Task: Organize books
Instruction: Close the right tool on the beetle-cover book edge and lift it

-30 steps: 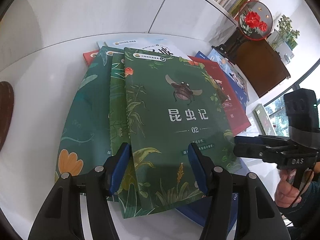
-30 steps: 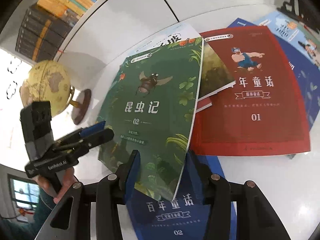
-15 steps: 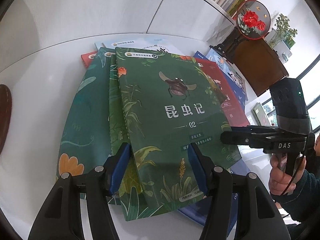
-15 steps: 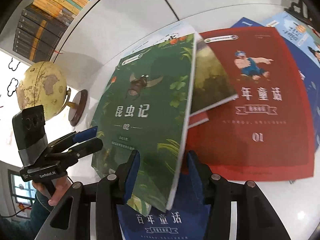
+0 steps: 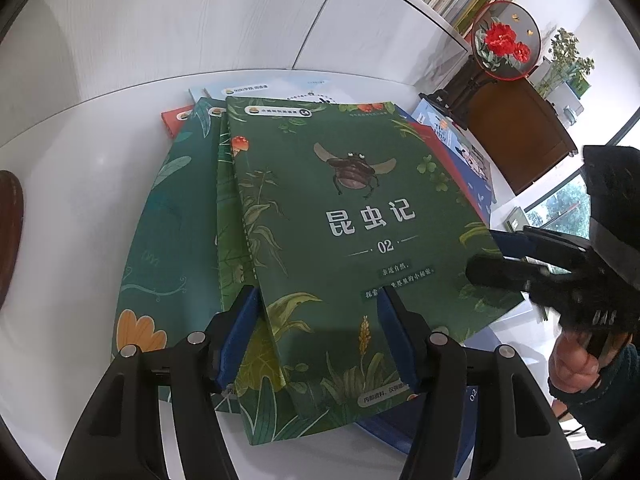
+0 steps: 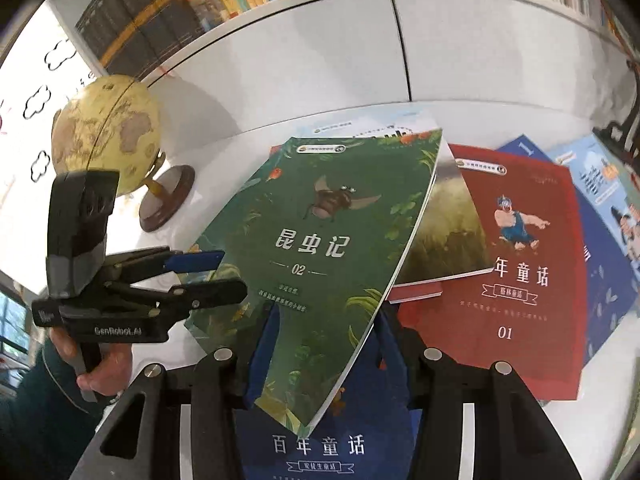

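White table (image 5: 80, 200) under fanned books, globe (image 6: 106, 132) at left only in right-wrist view, left gripper (image 5: 316, 334) clamped on green beetle book (image 5: 352, 240), right gripper (image 6: 320, 354) gripping its tilted corner, lower books partly hidden.

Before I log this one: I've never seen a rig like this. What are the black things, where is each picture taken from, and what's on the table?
There is no robot here. A person holds a handheld claw in each hand, and a fisheye camera on each claw looks along its two blue-padded fingers. The left-wrist view shows the left claw at the bottom, with the right claw coming in from the right; the right-wrist view is the reverse. On the white table lie overlapping books. The green insect book, volume 02, is on top, its right edge tilted up over the red book. Each claw has the book between its pads, which stand apart; whether either claw grips it is unclear. A globe stands behind.
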Motion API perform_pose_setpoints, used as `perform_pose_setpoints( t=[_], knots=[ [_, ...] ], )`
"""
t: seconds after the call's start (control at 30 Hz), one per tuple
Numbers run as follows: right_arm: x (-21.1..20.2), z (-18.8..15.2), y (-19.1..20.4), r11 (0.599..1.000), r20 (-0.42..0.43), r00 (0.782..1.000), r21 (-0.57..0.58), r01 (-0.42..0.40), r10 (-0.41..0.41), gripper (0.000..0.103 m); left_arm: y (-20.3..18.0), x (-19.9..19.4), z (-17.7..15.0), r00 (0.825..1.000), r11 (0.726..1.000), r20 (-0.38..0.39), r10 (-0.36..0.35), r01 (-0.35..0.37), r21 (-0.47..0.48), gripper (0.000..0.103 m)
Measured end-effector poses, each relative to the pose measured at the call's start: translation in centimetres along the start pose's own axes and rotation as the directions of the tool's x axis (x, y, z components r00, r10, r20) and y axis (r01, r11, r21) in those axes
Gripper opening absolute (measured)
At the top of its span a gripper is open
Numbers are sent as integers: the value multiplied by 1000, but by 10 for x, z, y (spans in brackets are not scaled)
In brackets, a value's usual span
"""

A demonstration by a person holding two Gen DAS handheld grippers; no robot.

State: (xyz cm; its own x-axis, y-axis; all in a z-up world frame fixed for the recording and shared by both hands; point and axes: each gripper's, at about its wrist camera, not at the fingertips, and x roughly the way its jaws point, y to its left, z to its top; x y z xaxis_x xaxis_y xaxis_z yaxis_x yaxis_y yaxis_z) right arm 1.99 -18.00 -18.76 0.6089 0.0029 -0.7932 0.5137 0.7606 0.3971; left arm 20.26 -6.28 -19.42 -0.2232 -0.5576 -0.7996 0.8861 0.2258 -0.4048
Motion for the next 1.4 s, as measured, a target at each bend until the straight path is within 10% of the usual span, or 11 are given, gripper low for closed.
perform_pose_setpoints(
  t=[0.13,0.33,0.5,1.07,1.27,1.4],
  knots=[
    [12,4,-39,962,-7,981,198,-186,191,49,-2,0,-1,1000,1000,1,6,-6,11,58],
    [35,7,-50,969,-29,992,221,-112,122,48,-1,-1,-2,1000,1000,5,-2,2,5,58],
    [13,3,-50,960,32,992,247,-129,125,14,-3,-1,-1,1000,1000,4,8,-8,-14,58],
    [23,-33,-7,992,-85,989,15,122,-120,16,-15,-7,-21,999,989,0,-44,43,-144,58],
    [27,-31,-14,994,-100,989,20,112,-109,17,10,-13,-26,977,926,77,-199,213,-312,58],
    [24,-32,-27,996,-105,993,66,55,-48,18,20,-5,-29,932,859,123,-340,361,-364,58]
  ],
)
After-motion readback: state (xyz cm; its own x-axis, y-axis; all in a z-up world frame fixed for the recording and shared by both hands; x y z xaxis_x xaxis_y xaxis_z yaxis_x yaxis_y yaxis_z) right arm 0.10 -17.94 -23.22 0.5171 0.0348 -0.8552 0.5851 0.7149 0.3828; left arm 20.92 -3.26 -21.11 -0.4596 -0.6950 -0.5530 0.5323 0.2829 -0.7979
